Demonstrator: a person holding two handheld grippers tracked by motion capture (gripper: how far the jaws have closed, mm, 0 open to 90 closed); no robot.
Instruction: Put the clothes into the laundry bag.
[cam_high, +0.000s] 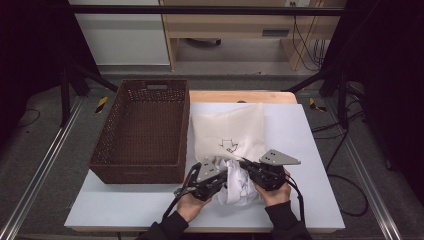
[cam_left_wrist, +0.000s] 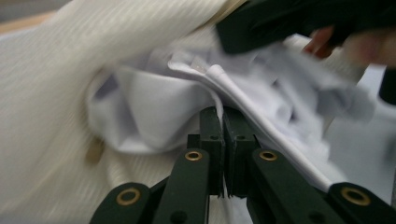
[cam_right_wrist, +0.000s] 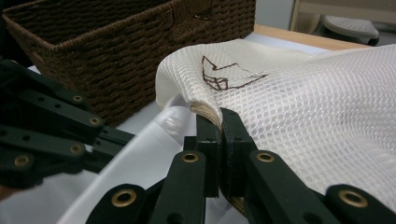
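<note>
Stuffing step: white shirt (cam_high: 239, 182) half inside mesh laundry bag (cam_high: 229, 131), near tabletop's front edge. Right gripper (cam_right_wrist: 220, 122) clamped on bag's opening hem; left gripper (cam_left_wrist: 222, 116) pinching shirt fold. Next: push shirt deeper while right gripper holds mouth open.

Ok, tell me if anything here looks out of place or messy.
Nothing damaged or spilled. The white shirt lies crumpled at the mouth of the mesh bag, half out. The left gripper pinches a shirt fold; the right gripper pinches the bag's rim. The basket sits square.
</note>
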